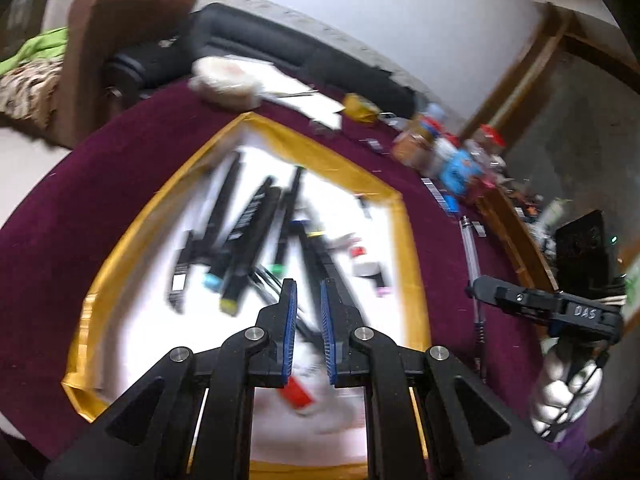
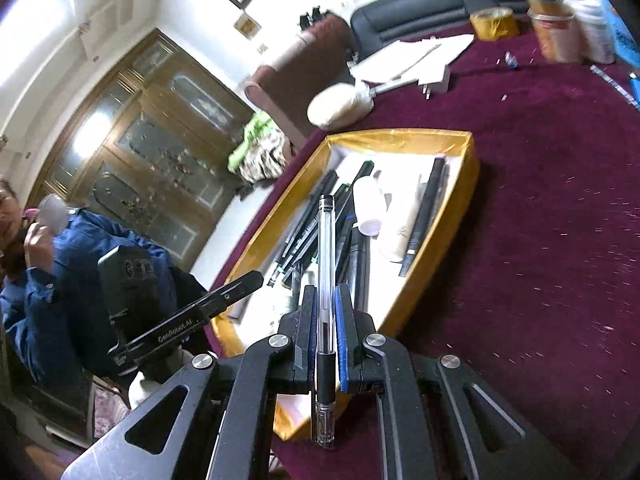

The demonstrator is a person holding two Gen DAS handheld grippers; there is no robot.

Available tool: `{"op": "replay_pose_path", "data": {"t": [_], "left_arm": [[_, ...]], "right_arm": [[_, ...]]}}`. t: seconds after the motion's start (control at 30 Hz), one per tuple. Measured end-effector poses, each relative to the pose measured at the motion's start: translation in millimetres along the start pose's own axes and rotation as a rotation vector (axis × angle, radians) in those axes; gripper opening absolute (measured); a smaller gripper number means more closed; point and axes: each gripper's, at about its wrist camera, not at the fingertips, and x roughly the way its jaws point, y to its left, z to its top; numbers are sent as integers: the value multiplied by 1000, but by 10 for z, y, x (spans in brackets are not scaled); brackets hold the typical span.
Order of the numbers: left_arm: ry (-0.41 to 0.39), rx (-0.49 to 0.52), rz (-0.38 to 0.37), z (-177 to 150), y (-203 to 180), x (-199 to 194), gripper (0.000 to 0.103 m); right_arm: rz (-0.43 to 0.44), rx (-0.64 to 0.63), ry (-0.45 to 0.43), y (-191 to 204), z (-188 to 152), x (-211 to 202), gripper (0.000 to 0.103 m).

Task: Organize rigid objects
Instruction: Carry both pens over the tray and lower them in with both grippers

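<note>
Clear pen (image 2: 325,280) clamped in right gripper (image 2: 325,300)

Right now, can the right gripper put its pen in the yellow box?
Probably yes. The right gripper is shut on the clear pen, and the yellow box lies open-topped just ahead. Nothing blocks the way; the left gripper is off to one side. Markers already fill the middle.

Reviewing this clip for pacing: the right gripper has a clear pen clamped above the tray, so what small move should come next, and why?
Probably lower the right gripper toward the gold-rimmed tray and release there. The clear pen is clamped between its pads, pointing over the tray where the other pens already lie. The left gripper looks empty.
</note>
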Motion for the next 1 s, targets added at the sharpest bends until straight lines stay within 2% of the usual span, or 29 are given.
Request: {"op": "replay_pose_path", "data": {"t": [0.13,0.27,0.33,0.4,0.47,0.57,0.7,0.8,0.87,0.9,1.0], "left_arm": [[27,-46,24,-37,218,100,10],[15,-72,-3,-66,276,57,15],[2,-61,-3,-49,263,11,36],[-17,-42,7,-46,227,-46,47],[-40,-21,18,-41,194,-102,47],[-54,-11,21,-20,180,-138,51],[-83,-22,32,-9,201,-186,54],[-103,-27,39,-2,198,-218,56],[-119,-20,50,3,172,-244,59],[-127,-16,59,8,152,-257,61],[-148,0,85,6,93,-312,65]], "right_arm": [[-39,1,66,47,34,403,8],[-162,-46,127,122,68,788,8],[-234,-60,117,114,104,852,8],[-328,-123,83,158,140,911,8],[-373,-140,60,156,162,890,8],[-309,-127,51,183,162,781,9],[-219,-192,88,390,38,692,9],[-145,-266,169,562,-140,753,9],[-159,-315,235,658,-264,873,9],[-170,-318,259,676,-290,929,9],[-56,-230,318,625,-276,1136,9]]}}
